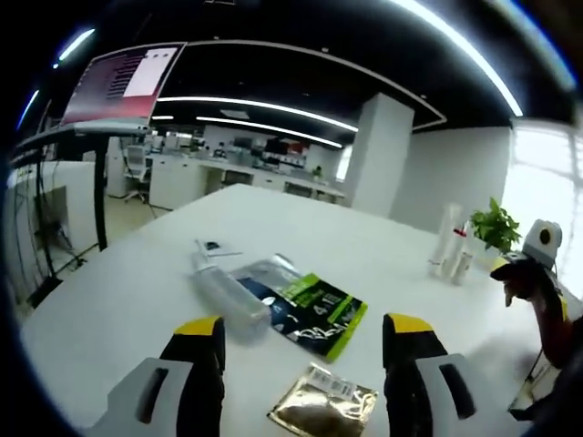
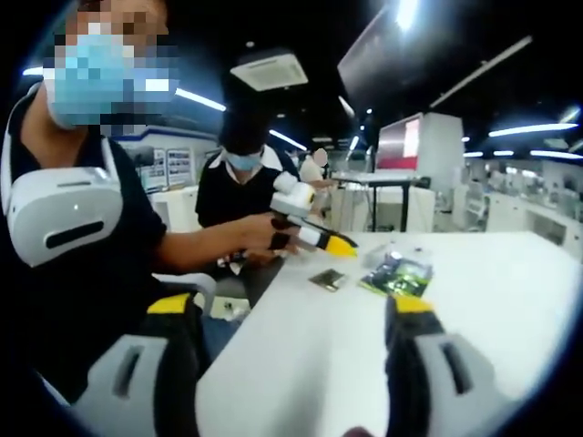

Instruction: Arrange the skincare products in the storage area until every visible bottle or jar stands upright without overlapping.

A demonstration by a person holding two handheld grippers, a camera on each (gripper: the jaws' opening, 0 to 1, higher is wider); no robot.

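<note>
In the left gripper view, my left gripper (image 1: 305,350) hovers low over the white table (image 1: 137,291) with its 2 yellow-tipped jaws spread wide and nothing between them. Going left to right: just ahead of my left jaw a clear plastic bottle (image 1: 223,291) lies on its side, its cap end pointing away from me. Touching it on the right, and straight ahead of the gap between my jaws, lies a flat green and black sachet (image 1: 314,314) with a clear wrapper (image 1: 269,270) at its far end. Nearer to me, right between the jaw tips, sits a small gold foil sachet (image 1: 323,410). Well beyond my right jaw, far across the table, a cluster of white bottles (image 1: 449,246) stands upright beside a small green plant (image 1: 495,226). At the right edge my right gripper (image 1: 533,269) comes into view.

In the right gripper view, my right gripper (image 2: 296,355) is also wide open and holds nothing, out over the near edge of the table (image 2: 492,300). Beyond my left jaw my left gripper (image 2: 314,232) reaches in from the left. Ahead, between my jaws and well apart from them, lie the gold foil sachet (image 2: 326,279) and, to its right, the green and black sachet (image 2: 399,273). A second person (image 2: 241,177) sits behind.
</note>
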